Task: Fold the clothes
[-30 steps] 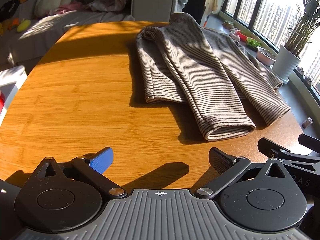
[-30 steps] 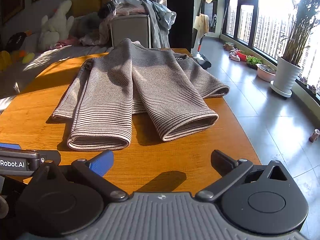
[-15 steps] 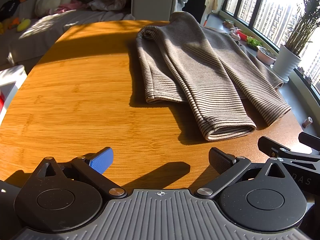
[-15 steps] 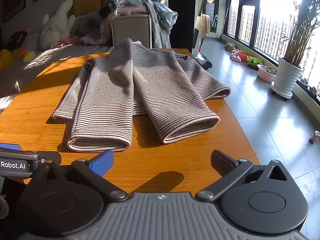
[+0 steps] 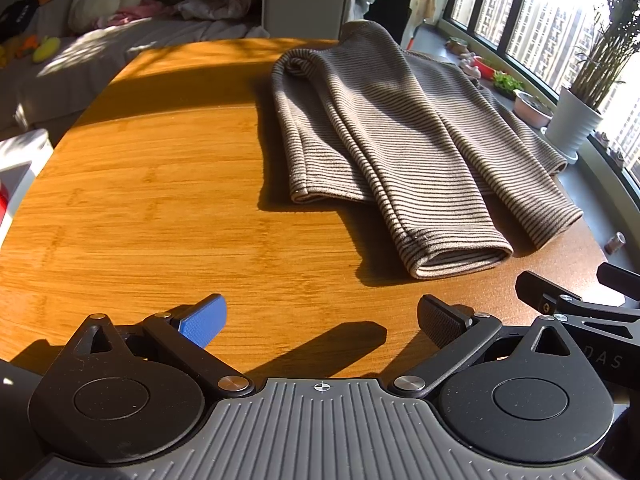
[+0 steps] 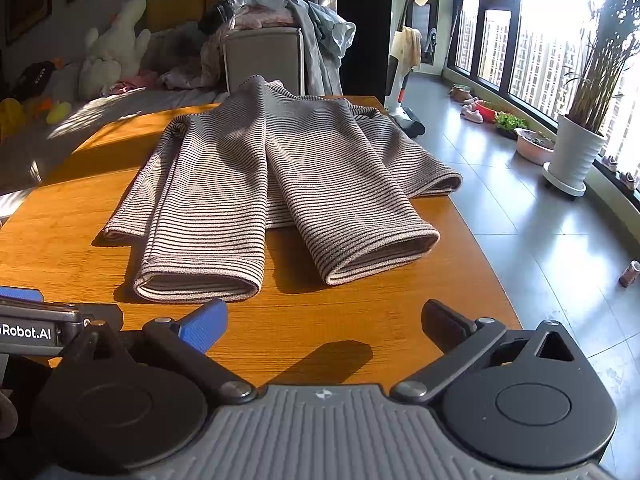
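The striped sweater (image 6: 280, 184) lies on the wooden table (image 5: 160, 200), sleeves folded inward; the final fold remains. The left gripper (image 5: 320, 320) and right gripper (image 6: 324, 320) hover short of it, spread wide, empty.

The striped garment (image 6: 256, 184) is seen to be soft ribbed knit cloth, matt throughout. A smooth, faintly glossy wood grain is shown by the table (image 5: 160, 208). Matt black plastic with bright metal pivots forms the left gripper (image 5: 320, 322).

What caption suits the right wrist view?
Open right hand-held gripper faces a striped sweater on a wooden table.
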Demonstrator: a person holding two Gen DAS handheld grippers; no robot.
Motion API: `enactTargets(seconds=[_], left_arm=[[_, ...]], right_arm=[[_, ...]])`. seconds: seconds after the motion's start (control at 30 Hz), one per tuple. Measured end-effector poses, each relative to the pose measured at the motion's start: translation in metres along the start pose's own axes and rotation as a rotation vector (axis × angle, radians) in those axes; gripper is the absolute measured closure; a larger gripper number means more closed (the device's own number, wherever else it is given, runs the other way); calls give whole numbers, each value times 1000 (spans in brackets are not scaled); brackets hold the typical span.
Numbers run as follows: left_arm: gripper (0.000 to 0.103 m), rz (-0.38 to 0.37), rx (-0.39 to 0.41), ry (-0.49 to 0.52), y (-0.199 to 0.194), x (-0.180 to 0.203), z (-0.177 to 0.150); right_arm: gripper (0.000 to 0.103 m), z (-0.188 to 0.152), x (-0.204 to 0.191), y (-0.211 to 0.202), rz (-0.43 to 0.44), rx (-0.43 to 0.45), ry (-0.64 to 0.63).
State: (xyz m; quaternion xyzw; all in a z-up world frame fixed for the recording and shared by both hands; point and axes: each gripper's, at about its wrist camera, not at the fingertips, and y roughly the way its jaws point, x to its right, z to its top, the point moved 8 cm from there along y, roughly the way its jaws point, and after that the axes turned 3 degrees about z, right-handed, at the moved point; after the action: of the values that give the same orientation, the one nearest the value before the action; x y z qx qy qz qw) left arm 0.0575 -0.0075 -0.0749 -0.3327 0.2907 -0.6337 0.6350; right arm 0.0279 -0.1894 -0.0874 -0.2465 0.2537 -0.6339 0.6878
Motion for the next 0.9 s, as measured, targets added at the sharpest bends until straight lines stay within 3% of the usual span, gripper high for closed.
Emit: enactTargets(seconds=[0.33, 0.47, 0.6, 0.7, 0.9], left_arm=[[0, -7, 13, 6, -1, 1, 1], [0, -67, 74, 34, -2, 8, 21], [0, -180, 133, 79, 10, 22, 59], [0, -206, 168, 94, 24, 28, 88], [0, -264, 171, 154, 78, 50, 130]], right_arm=[[0, 0, 2, 1, 0, 1, -1], [0, 12, 6, 1, 3, 33, -12], [0, 47, 18, 6, -6, 115, -15], [0, 78, 27, 20, -4, 169, -2], [0, 131, 44, 96, 81, 144, 128]])
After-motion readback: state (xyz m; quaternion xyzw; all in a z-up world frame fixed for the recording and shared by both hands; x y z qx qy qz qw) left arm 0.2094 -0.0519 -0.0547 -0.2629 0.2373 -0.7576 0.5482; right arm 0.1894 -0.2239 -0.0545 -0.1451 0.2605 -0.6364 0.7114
